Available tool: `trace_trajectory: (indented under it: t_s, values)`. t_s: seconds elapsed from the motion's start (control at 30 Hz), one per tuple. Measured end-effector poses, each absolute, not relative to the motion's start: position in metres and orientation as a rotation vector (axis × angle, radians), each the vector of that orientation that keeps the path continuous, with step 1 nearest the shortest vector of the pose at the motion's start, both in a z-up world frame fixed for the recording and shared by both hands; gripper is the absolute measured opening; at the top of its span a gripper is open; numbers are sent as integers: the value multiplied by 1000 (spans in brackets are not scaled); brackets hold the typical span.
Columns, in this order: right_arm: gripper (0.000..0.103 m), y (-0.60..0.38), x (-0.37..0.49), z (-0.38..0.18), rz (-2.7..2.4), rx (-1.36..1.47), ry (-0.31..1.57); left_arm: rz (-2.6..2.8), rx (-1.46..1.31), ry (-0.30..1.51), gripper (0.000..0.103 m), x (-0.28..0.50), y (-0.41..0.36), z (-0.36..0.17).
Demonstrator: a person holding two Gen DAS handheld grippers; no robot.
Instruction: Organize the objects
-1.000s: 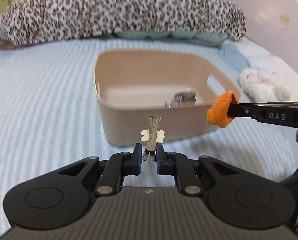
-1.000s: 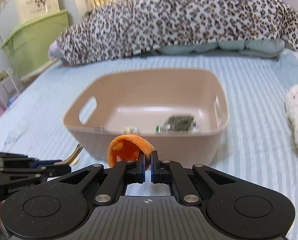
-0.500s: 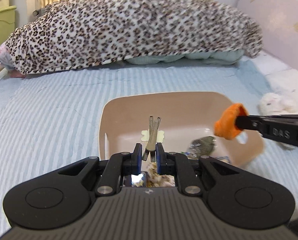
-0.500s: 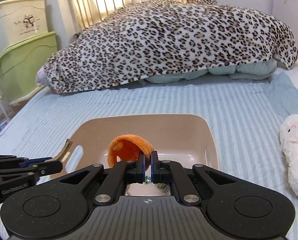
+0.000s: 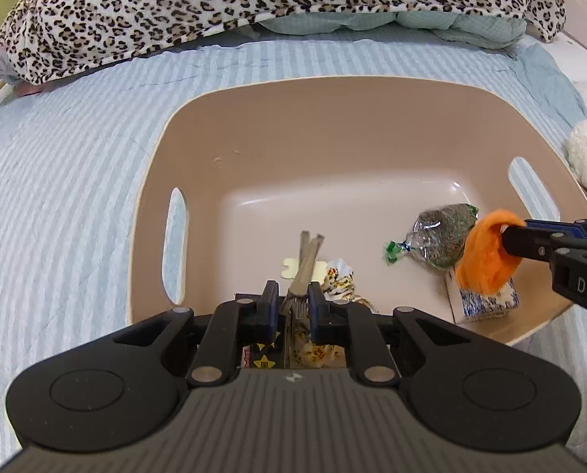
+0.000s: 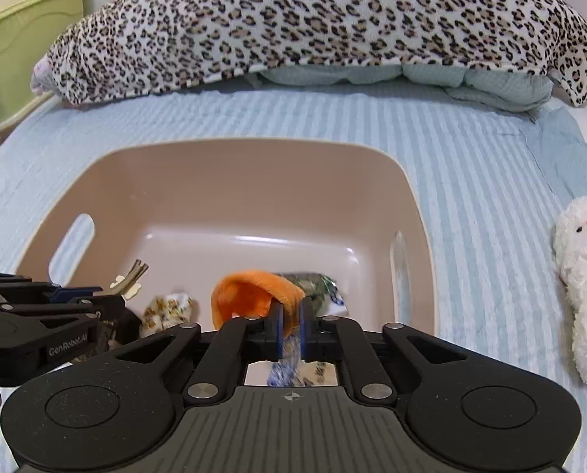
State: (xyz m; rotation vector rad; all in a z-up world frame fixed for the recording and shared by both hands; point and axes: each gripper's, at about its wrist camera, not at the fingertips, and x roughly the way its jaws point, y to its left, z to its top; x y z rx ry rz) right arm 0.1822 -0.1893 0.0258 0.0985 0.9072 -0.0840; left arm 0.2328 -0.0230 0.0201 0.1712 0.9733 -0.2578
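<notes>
A beige plastic bin (image 5: 356, 118) (image 6: 254, 173) sits on the striped bed. My left gripper (image 5: 292, 299) is shut on a grey hair clip (image 5: 307, 260) with a cream bow, held over the bin's near left part; it also shows in the right wrist view (image 6: 129, 276). My right gripper (image 6: 289, 317) is shut on an orange plush ring (image 6: 254, 293), held over the bin's near right part, and it shows in the left wrist view (image 5: 486, 252). Inside the bin lie a clear bag of dark bits (image 5: 439, 236), a patterned wrapper (image 5: 338, 280) and a blue-white packet (image 5: 484, 303).
A white plush bunny (image 6: 585, 272) lies on the bed right of the bin. A leopard-print blanket (image 6: 313, 27) is heaped behind it. Green storage boxes (image 6: 17, 59) stand at the far left beside the bed.
Both grippers have moved forward and up over the bin and now look down into it. Each still holds its object.
</notes>
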Motion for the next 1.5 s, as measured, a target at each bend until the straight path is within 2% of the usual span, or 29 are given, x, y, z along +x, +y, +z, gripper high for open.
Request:
trace_trajectory:
  t_s: [0.03,0.07,0.1,0.13,0.17,0.2,0.33,0.47,0.57,1.4,1.5]
  values:
    - [19,-189,181,25,-84,90,913,-257,177,976,18,231,-23,23]
    - [32,-189,178,26,-81,83,913,-263,175,979,29,229,-23,26]
    - [43,-189,175,27,-77,78,910,-270,168,980,50,228,-21,31]
    - [49,-189,172,29,-74,75,905,-267,160,970,61,225,-20,37]
    - [60,-189,168,33,-75,71,898,-263,155,951,76,221,-19,42]
    - [64,-189,164,38,-75,66,886,-264,149,927,81,217,-18,48]
    - [78,-191,147,57,-60,53,852,-278,140,907,81,203,-13,65]
    - [82,-191,132,74,-47,57,843,-266,95,910,84,189,-4,75]
    - [88,-189,120,82,-42,59,843,-281,75,920,84,177,3,83]
    - [90,-175,12,96,-8,125,882,-212,103,851,84,62,27,117]
    - [94,-173,2,96,-8,115,884,-221,103,851,84,51,27,118]
